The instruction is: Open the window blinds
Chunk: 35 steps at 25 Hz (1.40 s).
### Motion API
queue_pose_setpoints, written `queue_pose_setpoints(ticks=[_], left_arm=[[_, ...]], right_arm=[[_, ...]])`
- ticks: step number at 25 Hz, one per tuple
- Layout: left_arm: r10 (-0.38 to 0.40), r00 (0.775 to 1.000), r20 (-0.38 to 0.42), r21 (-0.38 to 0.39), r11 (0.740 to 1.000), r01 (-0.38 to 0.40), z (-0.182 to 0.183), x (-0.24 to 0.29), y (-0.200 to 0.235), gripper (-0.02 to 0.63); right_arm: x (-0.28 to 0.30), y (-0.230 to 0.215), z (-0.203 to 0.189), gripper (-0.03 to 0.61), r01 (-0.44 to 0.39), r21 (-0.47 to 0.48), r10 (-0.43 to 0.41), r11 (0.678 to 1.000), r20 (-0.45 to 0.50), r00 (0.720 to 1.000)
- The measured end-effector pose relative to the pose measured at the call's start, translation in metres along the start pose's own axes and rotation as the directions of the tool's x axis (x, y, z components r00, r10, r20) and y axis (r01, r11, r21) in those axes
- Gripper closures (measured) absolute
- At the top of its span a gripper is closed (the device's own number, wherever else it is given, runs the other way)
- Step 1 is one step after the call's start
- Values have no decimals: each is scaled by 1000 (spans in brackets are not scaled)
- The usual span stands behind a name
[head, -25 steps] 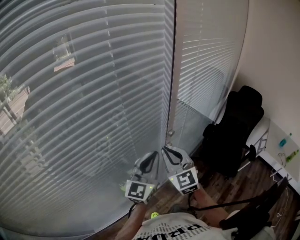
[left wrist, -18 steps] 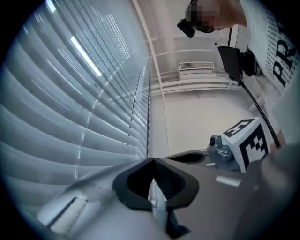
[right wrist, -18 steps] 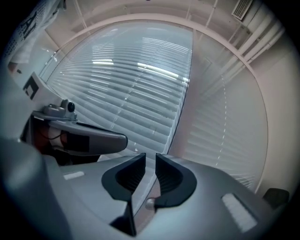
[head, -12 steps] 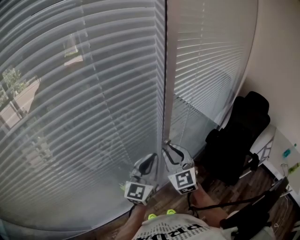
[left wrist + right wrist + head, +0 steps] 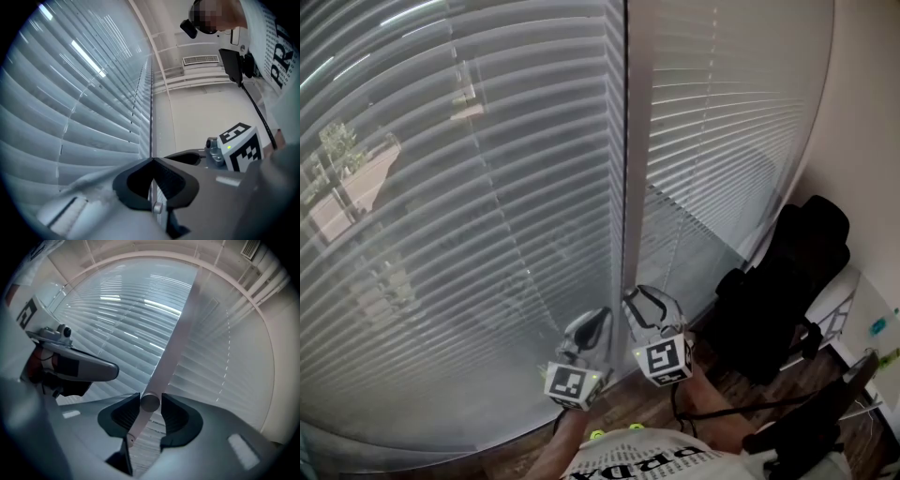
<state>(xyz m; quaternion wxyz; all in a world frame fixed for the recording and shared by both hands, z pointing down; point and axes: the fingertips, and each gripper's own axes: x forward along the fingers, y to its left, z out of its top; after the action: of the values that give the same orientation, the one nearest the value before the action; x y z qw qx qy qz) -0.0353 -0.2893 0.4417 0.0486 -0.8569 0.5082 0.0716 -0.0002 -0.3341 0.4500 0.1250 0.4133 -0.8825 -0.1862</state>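
Two grey slatted window blinds hang ahead, a wide left blind and a narrower right blind, with a pale upright frame between them. The tilt wand's round end sits between the pads of my right gripper, whose jaws are opening and stand slightly off it. In the head view the right gripper is at the foot of the frame. Just left of it, my left gripper points at the left blind's edge. Its fingertips meet in the left gripper view, with nothing seen between them.
A black office chair stands close on the right against the wall. Beyond it is a white desk edge with small items. Dark wooden floor lies below. Through the slats, buildings and trees show outside.
The right gripper's jaws have parted around the wand's end. Both grippers have shifted a little down and left in the head view, which now looks higher up the blinds.
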Motion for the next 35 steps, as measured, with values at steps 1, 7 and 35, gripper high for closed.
queue_pose_setpoints(ticks=[1, 7, 35], left_arm=[[2, 1000, -3, 1, 1000, -2, -1, 0, 0, 621], [9, 1000, -8, 8, 1000, -9, -6, 2, -3, 621], [-8, 1000, -13, -7, 1000, 8, -6, -6, 3, 621]], right_arm=[[1, 1, -3, 428, -8, 2, 8, 1000, -6, 1000], [3, 4, -9, 443, -35, 14, 35, 999, 8, 999], [6, -4, -10, 445, -5, 328, -2, 945, 21, 1000]])
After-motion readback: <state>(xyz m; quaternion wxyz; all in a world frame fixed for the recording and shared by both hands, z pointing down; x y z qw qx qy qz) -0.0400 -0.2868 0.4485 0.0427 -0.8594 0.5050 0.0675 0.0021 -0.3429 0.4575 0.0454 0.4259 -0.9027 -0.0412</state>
